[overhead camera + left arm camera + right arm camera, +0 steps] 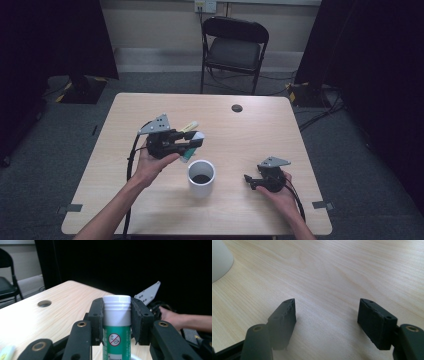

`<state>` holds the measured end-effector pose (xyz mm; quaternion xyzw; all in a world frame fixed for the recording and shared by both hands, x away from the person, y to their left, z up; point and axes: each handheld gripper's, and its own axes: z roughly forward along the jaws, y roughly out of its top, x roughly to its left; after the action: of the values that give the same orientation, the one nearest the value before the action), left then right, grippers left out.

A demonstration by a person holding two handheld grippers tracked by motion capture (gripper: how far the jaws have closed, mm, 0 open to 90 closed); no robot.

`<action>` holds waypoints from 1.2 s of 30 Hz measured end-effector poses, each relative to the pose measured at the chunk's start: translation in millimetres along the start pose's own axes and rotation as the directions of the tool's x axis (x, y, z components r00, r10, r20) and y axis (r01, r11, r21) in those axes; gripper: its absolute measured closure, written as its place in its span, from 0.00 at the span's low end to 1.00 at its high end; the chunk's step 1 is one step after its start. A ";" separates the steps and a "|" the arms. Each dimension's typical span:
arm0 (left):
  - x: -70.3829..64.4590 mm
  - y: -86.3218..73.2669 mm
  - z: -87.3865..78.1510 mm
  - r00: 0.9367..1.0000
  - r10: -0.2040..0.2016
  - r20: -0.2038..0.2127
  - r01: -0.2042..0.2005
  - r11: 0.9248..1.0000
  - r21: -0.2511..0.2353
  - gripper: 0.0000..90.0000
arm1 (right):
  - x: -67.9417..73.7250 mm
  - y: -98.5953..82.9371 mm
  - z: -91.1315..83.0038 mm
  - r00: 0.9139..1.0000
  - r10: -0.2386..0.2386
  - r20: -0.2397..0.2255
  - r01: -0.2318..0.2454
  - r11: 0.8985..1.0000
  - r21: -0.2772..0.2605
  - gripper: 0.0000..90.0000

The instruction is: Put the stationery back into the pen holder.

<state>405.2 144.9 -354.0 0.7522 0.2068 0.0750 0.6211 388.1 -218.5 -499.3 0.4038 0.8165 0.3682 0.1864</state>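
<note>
The tube (116, 325) between the black pads (96, 320) of the left gripper (116, 315) is green with a white cap and carries a small red-ringed prohibition sign. At the tube's five o'clock in the high view stands a white cup (201, 177), dark inside. The table (240, 135) is pale wood grain. The right gripper (327, 322) is black with brass-coloured rivets.

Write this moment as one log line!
left tongs: shut on green tube | right tongs: open, over table | white cup: upright between them

Left claw (196, 141) grips green tube (192, 148) above cup (201, 178).
</note>
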 end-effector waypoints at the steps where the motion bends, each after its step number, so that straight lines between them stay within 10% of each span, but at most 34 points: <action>1: -0.9 0.8 3.7 1.000 -0.001 0.007 0.001 1.000 0.000 0.72 | 0.0 0.0 0.0 1.000 0.000 0.000 0.000 1.000 0.000 0.34; 19: -11.9 -22.5 38.5 0.997 0.024 0.072 -0.033 0.992 0.123 0.72 | -0.1 0.0 0.1 1.000 0.000 -0.001 0.000 1.000 0.000 0.33; 36: -1.1 -37.6 31.2 0.998 0.011 0.054 -0.021 0.983 0.180 0.73 | -0.1 0.0 0.1 1.000 -0.002 -0.002 0.002 1.000 -0.001 0.33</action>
<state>407.5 121.6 -396.9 0.8089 0.1901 0.0410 0.5548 388.2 -218.5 -499.3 0.4027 0.8169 0.3687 0.1859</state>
